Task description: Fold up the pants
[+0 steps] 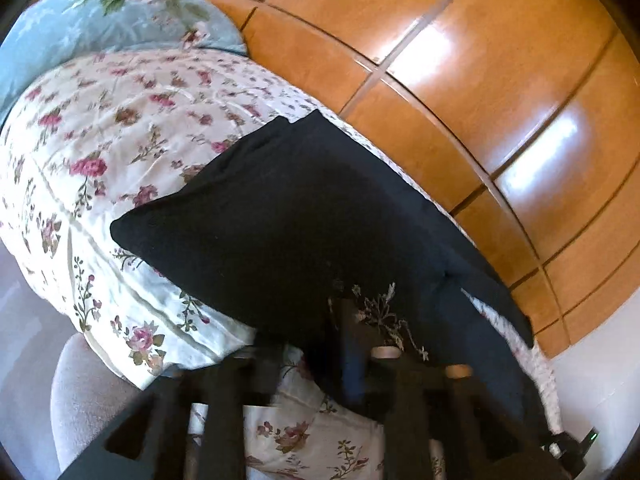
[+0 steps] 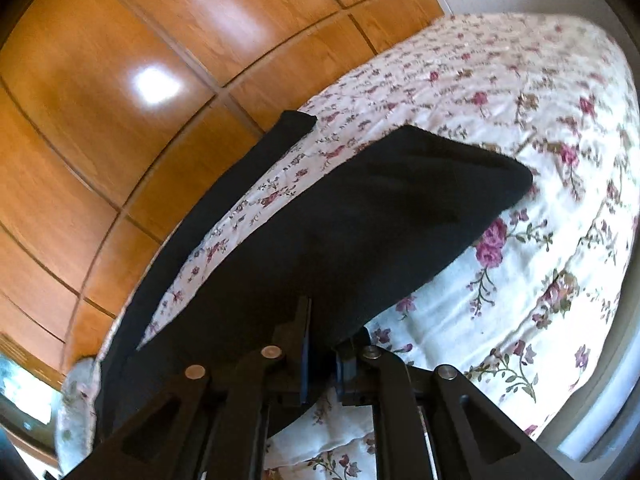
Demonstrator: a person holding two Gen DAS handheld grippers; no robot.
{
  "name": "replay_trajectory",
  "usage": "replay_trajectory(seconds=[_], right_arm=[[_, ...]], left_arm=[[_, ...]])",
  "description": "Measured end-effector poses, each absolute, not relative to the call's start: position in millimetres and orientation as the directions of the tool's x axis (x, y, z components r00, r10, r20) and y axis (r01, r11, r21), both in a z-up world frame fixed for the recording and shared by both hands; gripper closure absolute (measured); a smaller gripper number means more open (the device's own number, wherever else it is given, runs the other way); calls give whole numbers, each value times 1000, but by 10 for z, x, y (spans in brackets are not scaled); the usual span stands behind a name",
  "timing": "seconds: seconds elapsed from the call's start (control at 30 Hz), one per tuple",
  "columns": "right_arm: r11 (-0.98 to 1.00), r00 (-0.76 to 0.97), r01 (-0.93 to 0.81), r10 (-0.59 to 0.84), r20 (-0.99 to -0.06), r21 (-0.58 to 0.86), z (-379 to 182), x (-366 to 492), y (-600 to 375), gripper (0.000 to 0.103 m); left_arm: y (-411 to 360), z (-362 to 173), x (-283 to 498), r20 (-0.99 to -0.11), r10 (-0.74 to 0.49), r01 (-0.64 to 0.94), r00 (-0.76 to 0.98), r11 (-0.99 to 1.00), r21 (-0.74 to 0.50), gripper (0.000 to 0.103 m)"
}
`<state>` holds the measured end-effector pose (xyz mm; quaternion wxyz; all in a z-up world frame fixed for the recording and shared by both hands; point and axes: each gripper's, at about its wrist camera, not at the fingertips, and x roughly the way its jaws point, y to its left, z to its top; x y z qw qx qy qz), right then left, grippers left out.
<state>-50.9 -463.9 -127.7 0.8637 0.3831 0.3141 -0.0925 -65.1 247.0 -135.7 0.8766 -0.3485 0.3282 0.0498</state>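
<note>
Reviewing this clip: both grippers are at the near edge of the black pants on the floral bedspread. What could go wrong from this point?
1. The pants lie spread in two parts, one strip running along the bed's edge by the wooden wardrobe; it could slide off.
2. The right gripper has fabric between narrowly parted jaws; the hem may slip out.
3. The left gripper sits over bedspread too and might pinch it.

Left wrist view: we look forward and down along the left gripper (image 1: 312,364), close over the bed (image 1: 100,152); wardrobe (image 1: 460,80) from 12 to 3 o'clock
Right wrist view: we sit just as near behind the right gripper (image 2: 322,356); wardrobe (image 2: 120,100) toward 10 o'clock
Shared: the black pants (image 1: 280,220) (image 2: 360,220); the floral bed (image 2: 520,240); the wardrobe
</note>
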Motion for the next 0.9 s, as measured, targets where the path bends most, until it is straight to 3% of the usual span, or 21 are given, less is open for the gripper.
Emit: replay_trajectory(seconds=[0.07, 0.1, 0.2, 0.23, 0.27, 0.3, 0.43, 0.53, 0.57, 0.63, 0.73, 0.9], right_arm=[[636, 808, 412, 77, -584, 653, -1292, -549, -4763, 51], [596, 825, 418, 67, -561, 685, -1300, -574, -4853, 47], [548, 826, 457, 32, -563, 700, -1321, -530, -5077, 50], [550, 817, 469, 27, -576, 691, -1329, -493, -5136, 67], [561, 805, 483, 19, -593, 673, -1327, -453, -5179, 94], [574, 791, 497, 7, -611, 650, -1308, -425, -5200, 95], [668, 803, 481, -75, -592, 568, -1079, -469, -5115, 95], [687, 767, 521, -116, -631, 507, -1134, -443, -5092, 95], [681, 738, 545, -114, -665, 489, -1213, -411, -5094, 94], [657, 714, 577, -118, -690, 485, -1305, -426, -5108, 91], [632, 695, 631, -204, -689, 450, -1206, -525, -5119, 70], [650, 714, 648, -336, -615, 397, -814, -652, -5068, 69]], left_arm=[[2557, -1372, -668, -597, -140, -335, 790, 716, -612, 65], [2606, -1376, -680, -592, -131, -349, 795, 699, -623, 63], [2739, -1385, -677, -588, -98, -383, 803, 670, -635, 64], [2763, -1387, -657, -597, -94, -390, 797, 674, -627, 69], [2771, -1382, -632, -612, -86, -400, 786, 684, -610, 76], [2769, -1368, -615, -623, -78, -407, 778, 693, -595, 92], [2724, -1227, -662, -610, -18, -399, 792, 741, -539, 94], [2728, -1279, -639, -639, -9, -413, 769, 757, -507, 93], [2744, -1323, -629, -656, -11, -424, 755, 755, -500, 90], [2791, -1375, -653, -680, 8, -462, 733, 739, -490, 69], [2930, -1343, -804, -661, 42, -498, 749, 693, -521, 62], [3139, -1139, -1005, -637, 178, -575, 750, 653, -494, 62]])
